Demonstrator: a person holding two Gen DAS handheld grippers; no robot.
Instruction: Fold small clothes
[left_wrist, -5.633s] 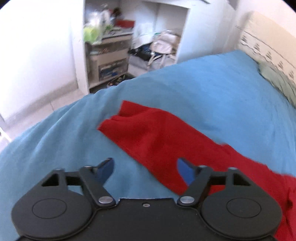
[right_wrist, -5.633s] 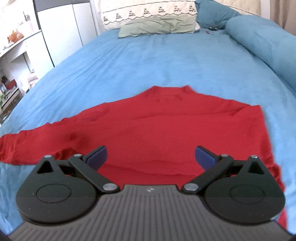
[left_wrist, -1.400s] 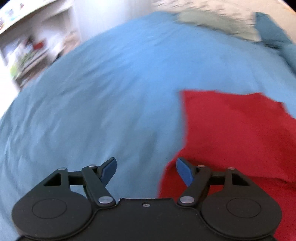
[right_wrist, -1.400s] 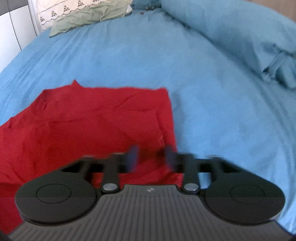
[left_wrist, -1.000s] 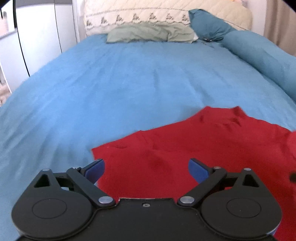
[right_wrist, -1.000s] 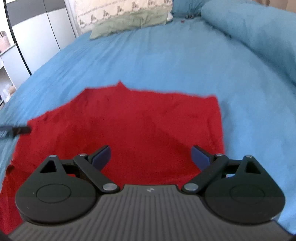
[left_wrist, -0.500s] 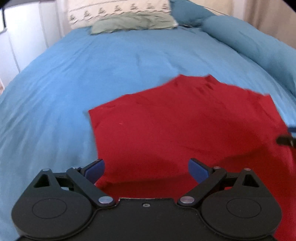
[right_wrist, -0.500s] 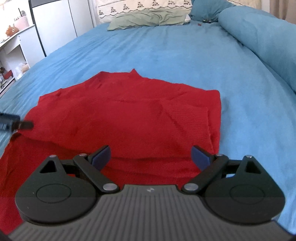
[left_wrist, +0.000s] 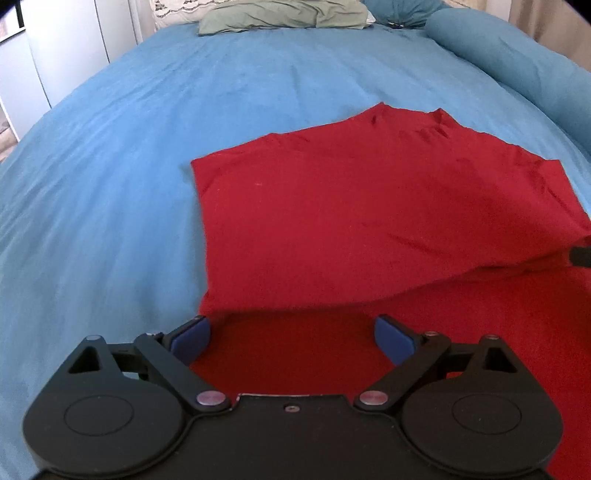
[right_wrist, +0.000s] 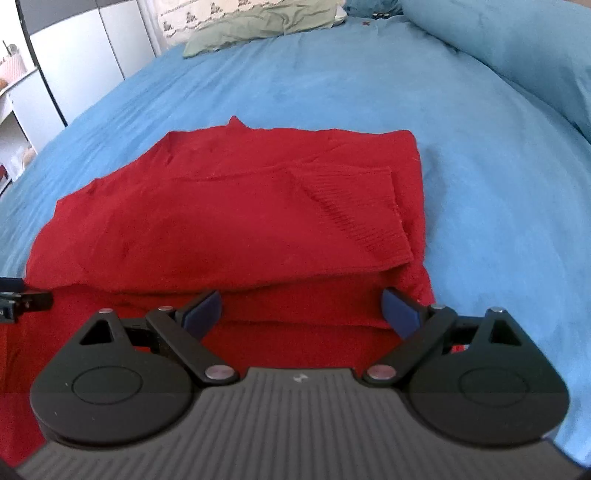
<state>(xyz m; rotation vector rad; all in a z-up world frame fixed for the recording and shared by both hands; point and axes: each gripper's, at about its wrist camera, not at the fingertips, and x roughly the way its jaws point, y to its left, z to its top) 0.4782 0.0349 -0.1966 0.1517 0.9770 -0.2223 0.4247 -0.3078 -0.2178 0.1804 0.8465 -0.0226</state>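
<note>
A red sweater (left_wrist: 369, 206) lies flat on the blue bed, both sleeves folded in across its body. In the right wrist view the sweater (right_wrist: 221, 221) shows a ribbed cuff (right_wrist: 365, 210) lying on top at the right. My left gripper (left_wrist: 293, 338) is open and empty, low over the sweater's near left part. My right gripper (right_wrist: 303, 306) is open and empty over the near right part. Each gripper's tip shows at the edge of the other's view.
The blue bedspread (left_wrist: 110, 166) spreads all around. A green pillow (left_wrist: 280, 14) lies at the headboard. A rolled blue duvet (right_wrist: 517, 48) runs along the right side. White cabinets (right_wrist: 92, 55) stand left of the bed.
Both sleeves were folded in over the body. Over the last second both grippers, open, moved closer to the sweater's near edge.
</note>
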